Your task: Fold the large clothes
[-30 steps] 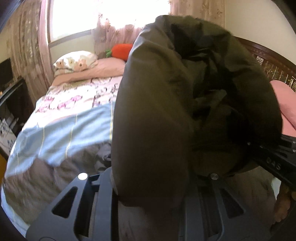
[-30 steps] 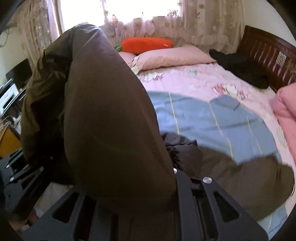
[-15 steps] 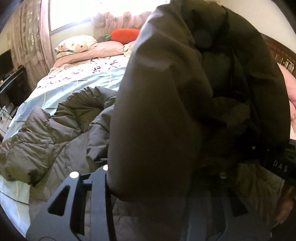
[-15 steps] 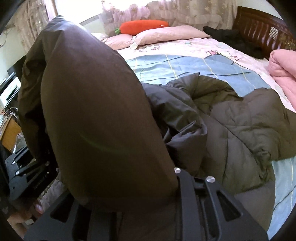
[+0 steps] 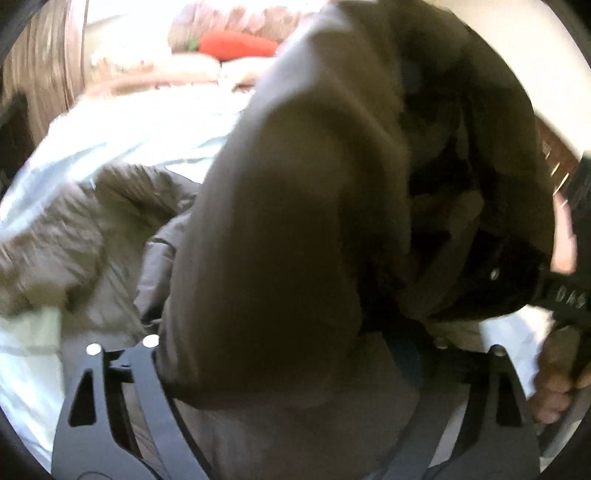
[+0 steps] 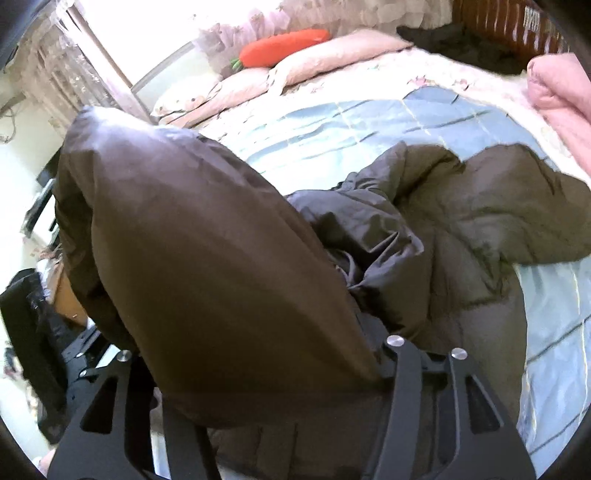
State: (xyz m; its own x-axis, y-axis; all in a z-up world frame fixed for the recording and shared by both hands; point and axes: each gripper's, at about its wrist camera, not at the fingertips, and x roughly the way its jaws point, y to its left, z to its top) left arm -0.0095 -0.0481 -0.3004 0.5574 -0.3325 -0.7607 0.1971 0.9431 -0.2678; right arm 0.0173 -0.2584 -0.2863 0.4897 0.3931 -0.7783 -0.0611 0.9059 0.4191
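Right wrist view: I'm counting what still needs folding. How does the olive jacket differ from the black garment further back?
Colour: the olive jacket is brownish green, the black garment black. Place: the jacket sprawls over the near blue part of the bed, the black garment lies far back by the headboard. Texture: the jacket looks puffy and quilted; the black garment's is unreadable. Both lie crumpled, unfolded.

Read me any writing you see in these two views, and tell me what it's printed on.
"DAS": pale letters on the black body of the right gripper, at the right edge of the left wrist view; anything after them is cut off or blurred.
Nothing else is readable: none shows on the jacket, bedding or headboard.
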